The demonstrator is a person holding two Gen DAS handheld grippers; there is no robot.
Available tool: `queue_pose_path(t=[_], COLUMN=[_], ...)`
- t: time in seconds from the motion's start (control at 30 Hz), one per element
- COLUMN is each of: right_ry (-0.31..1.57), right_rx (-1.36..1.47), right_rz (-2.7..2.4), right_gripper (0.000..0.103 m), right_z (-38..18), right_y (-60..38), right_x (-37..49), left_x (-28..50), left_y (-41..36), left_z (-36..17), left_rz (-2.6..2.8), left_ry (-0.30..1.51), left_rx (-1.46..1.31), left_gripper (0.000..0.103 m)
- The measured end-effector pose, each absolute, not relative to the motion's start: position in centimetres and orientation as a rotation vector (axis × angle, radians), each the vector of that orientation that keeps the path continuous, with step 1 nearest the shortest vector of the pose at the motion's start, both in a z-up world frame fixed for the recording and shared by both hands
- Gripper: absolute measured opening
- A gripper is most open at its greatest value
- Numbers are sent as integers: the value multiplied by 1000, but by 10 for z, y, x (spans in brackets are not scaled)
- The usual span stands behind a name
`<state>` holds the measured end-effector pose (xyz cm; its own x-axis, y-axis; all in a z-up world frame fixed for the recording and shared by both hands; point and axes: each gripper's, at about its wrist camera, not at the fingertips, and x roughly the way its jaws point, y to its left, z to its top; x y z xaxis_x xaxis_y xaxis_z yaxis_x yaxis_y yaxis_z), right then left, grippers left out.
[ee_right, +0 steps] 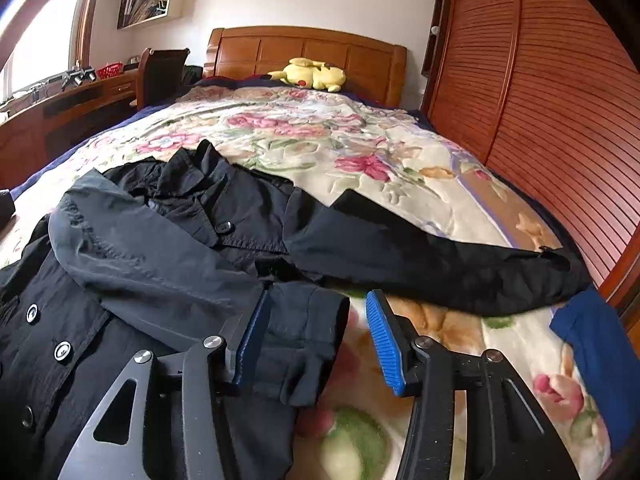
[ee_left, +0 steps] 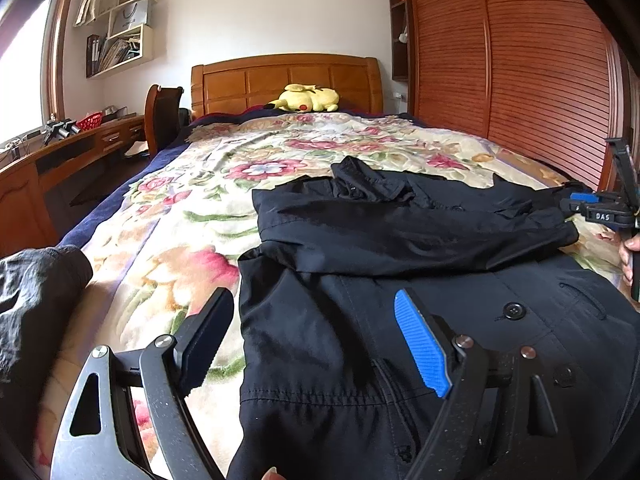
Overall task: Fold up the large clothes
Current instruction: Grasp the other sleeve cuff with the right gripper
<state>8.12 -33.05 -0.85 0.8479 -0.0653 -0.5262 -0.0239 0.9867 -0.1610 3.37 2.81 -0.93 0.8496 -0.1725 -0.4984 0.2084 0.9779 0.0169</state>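
A large black buttoned coat (ee_left: 360, 360) lies front up on the floral bedspread (ee_left: 180, 240). Its left sleeve (ee_left: 400, 232) is folded across the chest. My left gripper (ee_left: 316, 316) is open and empty, hovering over the coat's left edge. In the right wrist view the coat (ee_right: 100, 320) fills the left side, and the folded sleeve's cuff (ee_right: 312, 344) lies between the open jaws of my right gripper (ee_right: 318, 322). The other sleeve (ee_right: 440, 264) stretches out to the right over the bedspread (ee_right: 360, 140). My right gripper also shows in the left wrist view (ee_left: 600, 206) at the far right.
A yellow plush toy (ee_left: 306, 99) lies by the wooden headboard (ee_left: 280, 76). A slatted wooden wardrobe (ee_left: 520, 80) runs along the right of the bed. A desk (ee_left: 60, 156) and chair (ee_left: 160, 116) stand to the left. A dark garment (ee_left: 36, 300) lies at the bed's left edge.
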Motion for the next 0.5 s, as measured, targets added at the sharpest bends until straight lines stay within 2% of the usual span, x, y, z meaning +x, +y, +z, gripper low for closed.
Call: queue_pose_path(t=[0.5], right_ry=[555], right_rx=[-110], right_rz=[-8], right_gripper=[52], right_z=[3], right_y=[-359], right_x=[64], left_x=[29], left_y=[-10], left_z=[-3], left_rz=[-256], left_ry=[517], left_rx=[83], left_gripper=[83])
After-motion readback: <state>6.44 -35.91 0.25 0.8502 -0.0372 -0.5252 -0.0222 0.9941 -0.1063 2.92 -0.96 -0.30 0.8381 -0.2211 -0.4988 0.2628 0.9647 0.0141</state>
